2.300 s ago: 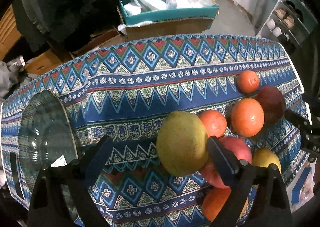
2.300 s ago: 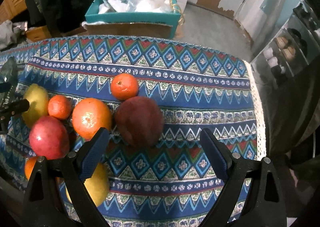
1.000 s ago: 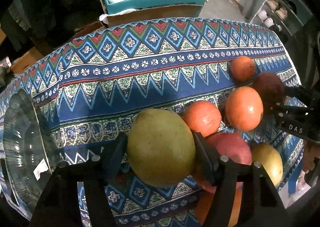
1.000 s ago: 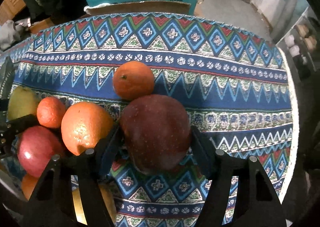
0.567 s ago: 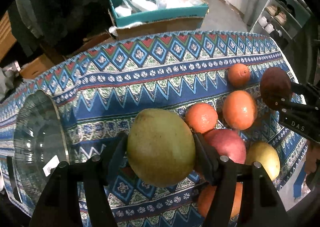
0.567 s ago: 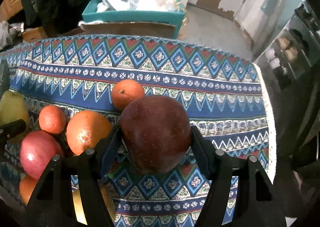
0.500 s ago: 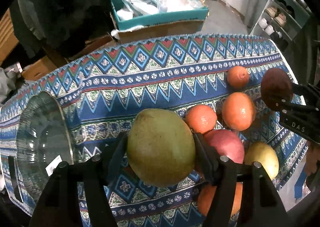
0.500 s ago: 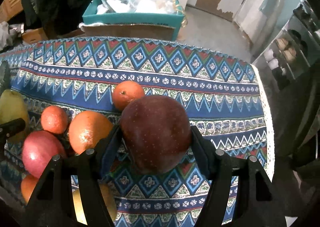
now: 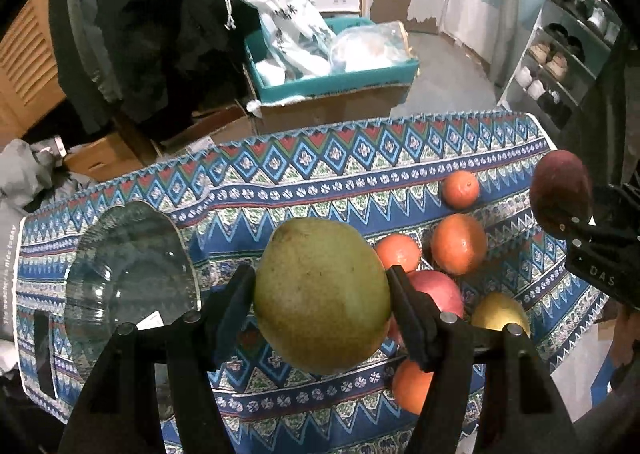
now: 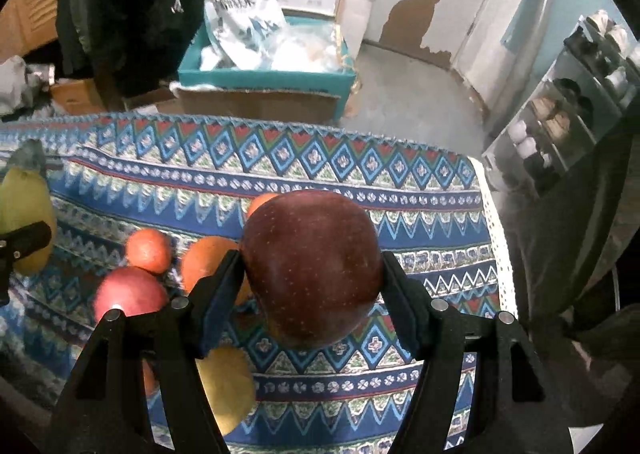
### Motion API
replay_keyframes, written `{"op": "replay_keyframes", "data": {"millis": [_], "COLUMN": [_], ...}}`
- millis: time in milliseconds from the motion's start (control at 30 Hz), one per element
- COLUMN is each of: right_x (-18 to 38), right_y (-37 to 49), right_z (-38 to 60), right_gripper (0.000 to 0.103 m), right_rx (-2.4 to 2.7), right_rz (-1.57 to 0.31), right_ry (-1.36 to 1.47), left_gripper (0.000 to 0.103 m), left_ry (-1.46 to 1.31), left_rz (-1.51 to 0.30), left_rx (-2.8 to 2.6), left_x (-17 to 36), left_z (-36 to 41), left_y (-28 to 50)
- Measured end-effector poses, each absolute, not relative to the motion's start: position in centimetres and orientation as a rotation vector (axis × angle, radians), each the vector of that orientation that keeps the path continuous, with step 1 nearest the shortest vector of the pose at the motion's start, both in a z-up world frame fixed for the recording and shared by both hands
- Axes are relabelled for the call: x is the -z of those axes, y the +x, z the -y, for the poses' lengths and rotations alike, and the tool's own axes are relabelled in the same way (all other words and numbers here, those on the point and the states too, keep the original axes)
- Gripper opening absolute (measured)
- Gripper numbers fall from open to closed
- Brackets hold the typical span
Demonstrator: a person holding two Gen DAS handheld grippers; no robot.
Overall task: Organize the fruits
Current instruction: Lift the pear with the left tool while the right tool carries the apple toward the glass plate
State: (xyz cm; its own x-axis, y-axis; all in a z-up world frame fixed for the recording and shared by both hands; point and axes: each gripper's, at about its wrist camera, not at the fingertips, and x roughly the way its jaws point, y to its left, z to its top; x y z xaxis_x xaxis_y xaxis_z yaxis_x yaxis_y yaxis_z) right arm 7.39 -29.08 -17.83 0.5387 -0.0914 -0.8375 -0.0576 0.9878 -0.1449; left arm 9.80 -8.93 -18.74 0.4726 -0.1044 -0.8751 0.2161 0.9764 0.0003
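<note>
Black fingers [image 9: 412, 318] of the left gripper [image 9: 322, 304] are clamped on a green pear [image 9: 322, 294], pads at its 3 and 9 o'clock, fruit held clear above the patterned tablecloth [image 9: 320, 174]; right gripper [image 10: 312, 286] likewise closed on a dark red apple [image 10: 312, 266], pads pressed on both flanks, apple lifted off the cloth. In the left view: pink-red apple [image 9: 436, 286] just behind the right-hand finger; small orange [image 9: 398, 252] at 1 o'clock of the pear; larger orange [image 9: 460, 242] beside it; smallest orange [image 9: 460, 188] farther out at 1 o'clock; yellow fruit [image 9: 500, 314] at 3 o'clock; another orange [image 9: 412, 386] at 4 o'clock, partly hidden. Glass bowl [image 9: 128, 274] at 9 o'clock, well apart from the fruit cluster. Teal box [image 9: 336, 82] with plastic bags beyond the table's far edge at 12 o'clock.
</note>
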Motion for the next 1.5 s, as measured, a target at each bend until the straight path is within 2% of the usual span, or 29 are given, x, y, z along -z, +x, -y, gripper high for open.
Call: {"op": "replay_keyframes", "data": {"millis": [833, 1500], "right_x": [10.2, 10.4], "right_y": [4.2, 6.2], "right_z": [25.6, 16.8], "right_gripper": [0.068, 0.068], "right_rx": [-0.085, -0.242], "right_rz": [-0.830, -0.829], "right_ry": [-0.128, -0.186], "left_gripper": [0.069, 0.069], "left_ry": [0.053, -0.031], "left_rz": [-0.949, -0.968], "left_rx": [0.163, 0.048], "left_x": [13.5, 14.4], "left_z": [5.4, -2.1], "left_y": [7.0, 6.6]}}
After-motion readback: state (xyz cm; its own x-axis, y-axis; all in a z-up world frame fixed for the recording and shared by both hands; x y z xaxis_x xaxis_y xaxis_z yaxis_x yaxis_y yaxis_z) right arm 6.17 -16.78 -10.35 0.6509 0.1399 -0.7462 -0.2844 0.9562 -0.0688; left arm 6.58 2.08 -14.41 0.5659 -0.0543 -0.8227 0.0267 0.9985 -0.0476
